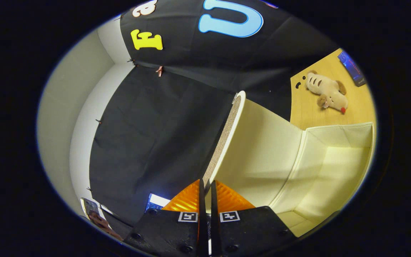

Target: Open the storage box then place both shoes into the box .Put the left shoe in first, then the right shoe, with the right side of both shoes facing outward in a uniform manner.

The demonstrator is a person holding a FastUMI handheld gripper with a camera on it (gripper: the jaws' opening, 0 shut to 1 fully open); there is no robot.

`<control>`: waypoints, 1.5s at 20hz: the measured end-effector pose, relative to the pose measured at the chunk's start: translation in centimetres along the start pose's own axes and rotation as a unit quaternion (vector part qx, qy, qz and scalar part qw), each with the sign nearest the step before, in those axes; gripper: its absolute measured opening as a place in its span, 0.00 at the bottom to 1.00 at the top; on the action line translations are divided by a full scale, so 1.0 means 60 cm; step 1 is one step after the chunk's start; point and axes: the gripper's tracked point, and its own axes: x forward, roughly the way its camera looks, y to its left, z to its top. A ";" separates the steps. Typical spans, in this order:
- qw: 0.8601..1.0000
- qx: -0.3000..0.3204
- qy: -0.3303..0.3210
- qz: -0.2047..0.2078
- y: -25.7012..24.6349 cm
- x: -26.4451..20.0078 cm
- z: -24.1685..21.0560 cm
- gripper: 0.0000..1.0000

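The gripper (207, 185) was clamped on the storage box's lid (227, 132); beyond its fingers, the storage box (334, 167) stood open.

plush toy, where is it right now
In the gripper view the plush toy lies on the wooden table, beyond the open storage box, with a dark booklet close by.

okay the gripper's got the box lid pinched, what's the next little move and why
Probably keep swinging the lid back, then let go. The gripper is shut on its edge, the lid stands upright, and the storage box already lies open, with no shoe inside.
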 end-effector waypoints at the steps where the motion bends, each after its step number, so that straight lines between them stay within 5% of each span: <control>1: 1.000 -0.002 0.002 -0.002 0.001 0.013 -0.005 0.08; 5: 0.999 -0.013 0.005 -0.030 -0.015 0.055 -0.020 0.12; 9: 0.998 -0.025 0.005 -0.057 -0.036 0.064 -0.020 0.45; 14: 0.988 -0.092 -0.006 -0.120 -0.076 0.008 -0.008 0.97; 23: 0.959 -0.176 -0.057 -0.215 -0.090 -0.227 0.053 0.96; 30: 0.900 -0.194 -0.054 -0.386 -0.215 -0.472 0.051 0.97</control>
